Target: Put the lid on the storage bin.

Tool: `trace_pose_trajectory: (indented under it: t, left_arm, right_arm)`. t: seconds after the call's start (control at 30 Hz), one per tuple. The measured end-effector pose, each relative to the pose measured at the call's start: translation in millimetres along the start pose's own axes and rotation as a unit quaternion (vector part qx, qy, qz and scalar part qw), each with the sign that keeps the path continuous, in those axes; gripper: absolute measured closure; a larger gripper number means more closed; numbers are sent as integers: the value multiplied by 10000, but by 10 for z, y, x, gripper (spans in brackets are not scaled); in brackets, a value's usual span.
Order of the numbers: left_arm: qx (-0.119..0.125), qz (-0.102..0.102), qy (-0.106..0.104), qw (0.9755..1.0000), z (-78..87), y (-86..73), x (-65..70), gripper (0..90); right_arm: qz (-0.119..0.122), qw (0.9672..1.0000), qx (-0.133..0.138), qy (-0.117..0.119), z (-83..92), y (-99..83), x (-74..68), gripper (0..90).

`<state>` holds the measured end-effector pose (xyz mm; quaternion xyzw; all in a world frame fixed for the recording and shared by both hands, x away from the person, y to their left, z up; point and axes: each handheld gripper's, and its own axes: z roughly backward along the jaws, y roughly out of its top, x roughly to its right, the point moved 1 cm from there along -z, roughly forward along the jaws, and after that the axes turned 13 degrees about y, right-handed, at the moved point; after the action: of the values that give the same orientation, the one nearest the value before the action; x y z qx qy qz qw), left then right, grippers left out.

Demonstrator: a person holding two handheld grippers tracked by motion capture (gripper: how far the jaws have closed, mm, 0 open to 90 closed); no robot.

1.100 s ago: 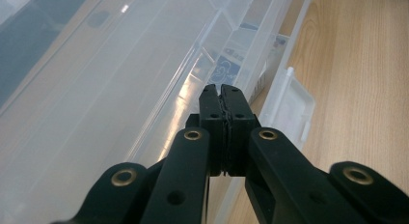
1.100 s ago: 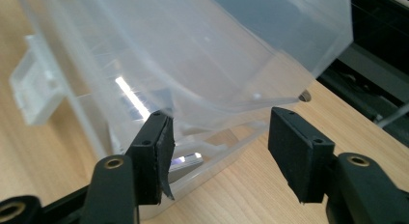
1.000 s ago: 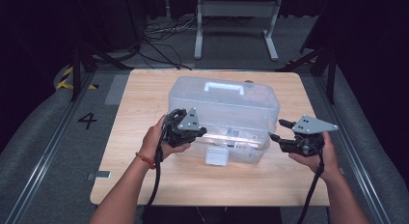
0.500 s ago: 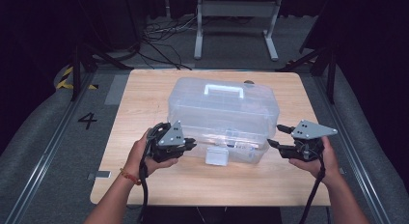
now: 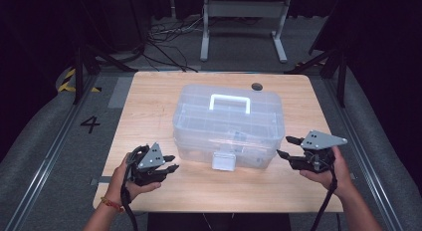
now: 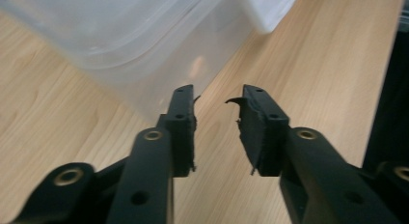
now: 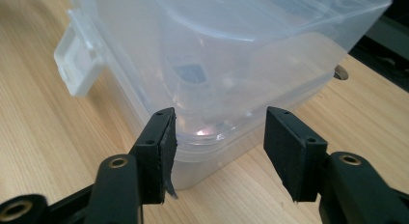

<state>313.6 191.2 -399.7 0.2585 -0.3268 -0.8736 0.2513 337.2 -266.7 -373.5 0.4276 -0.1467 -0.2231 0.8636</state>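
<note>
Wooden table (image 5: 149, 111), clear plastic box (image 5: 229, 126) on it

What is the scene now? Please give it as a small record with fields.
box: clear plastic box, lid on, white handle on top
latch: white latch on the near side
surface: wooden table
left gripper: jaws have just been opening, nothing between them, apart from box
right gripper: open, nothing held, near box corner

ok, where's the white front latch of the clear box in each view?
High view: latch at lower centre, on the near wall of the box.
Left gripper view: latch at the top edge, right of centre.
Right gripper view: latch at upper left.
Shared landmark: the wooden table.
</note>
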Motion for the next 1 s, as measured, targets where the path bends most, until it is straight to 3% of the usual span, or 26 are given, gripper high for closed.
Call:
trace_pose_trajectory:
  t: [0.07,0.23,0.37,0.43,0.47,0.7,1.0]
  left_arm:
    - [-122,121,89,9998,-15,-120,-19,593]
    - [-304,369,214,9986,-20,-346,-63,456]
    - [-429,405,242,9980,-26,-479,-66,374]
    - [-523,387,395,9971,-37,-553,-48,359]
    - [-656,379,436,9962,-44,-614,-49,311]
    - [-632,594,325,9957,-53,-814,-73,254]
    - [-733,830,281,9935,-91,-1018,-86,204]
  right_arm:
    - [-146,9998,80,123,21,-37,16,455]
    - [-88,9999,-100,32,53,-158,4,442]
    - [-58,9999,-108,-18,137,-298,-12,424]
    - [-57,9999,-118,-19,152,-324,-15,422]
    - [-58,9998,-169,-2,185,-408,-13,414]
    - [-125,9996,-256,7,258,-643,10,391]
    - [-620,9972,-413,-25,275,-1091,83,350]
